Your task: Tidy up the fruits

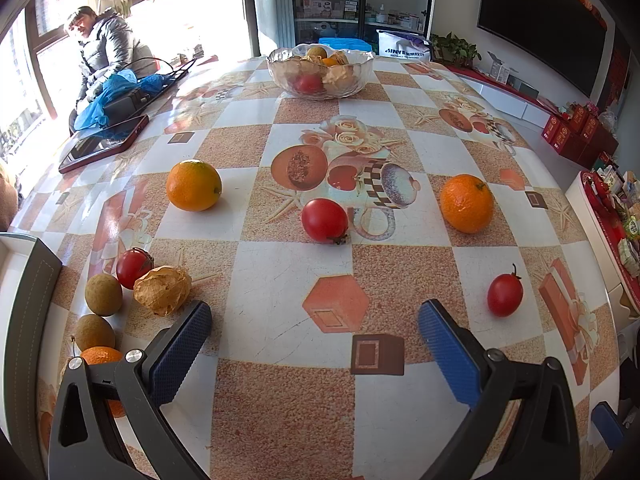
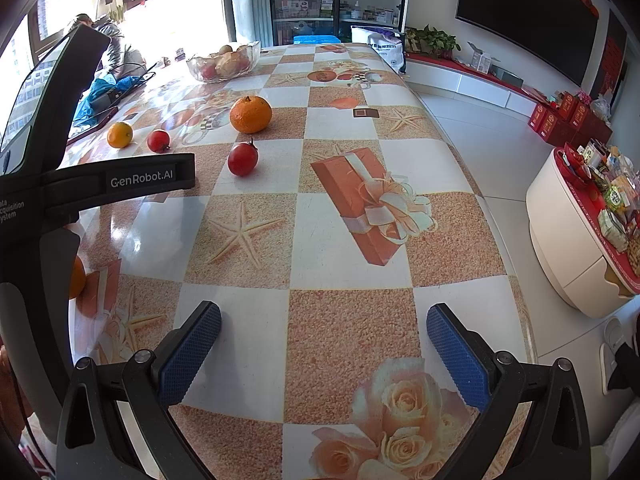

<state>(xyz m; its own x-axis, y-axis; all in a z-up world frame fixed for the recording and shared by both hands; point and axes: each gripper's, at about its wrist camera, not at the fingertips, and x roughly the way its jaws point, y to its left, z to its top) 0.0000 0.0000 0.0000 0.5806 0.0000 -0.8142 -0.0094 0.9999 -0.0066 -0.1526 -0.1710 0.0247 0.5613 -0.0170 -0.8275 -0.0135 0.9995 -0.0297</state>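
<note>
Both grippers empty, fingers spread apart, hovering low over the table (image 1: pixel 288 400). Left gripper (image 1: pixel 314 322) faces the loose fruit, likely lining up a pick: near tomato (image 1: pixel 505 294) just right of it, middle tomato (image 1: pixel 325 221) ahead, left orange (image 1: pixel 193 185) and right orange (image 1: pixel 466 203) further out. A cluster sits near left: small tomato (image 1: pixel 134 267), wrapped fruit (image 1: pixel 162 290), two brown fruits (image 1: pixel 103 294). Glass bowl (image 1: pixel 320 69) at the far end already holds several fruits, probably the destination. Right gripper (image 2: pixel 323 322) waits over bare table, away from fruit.
</note>
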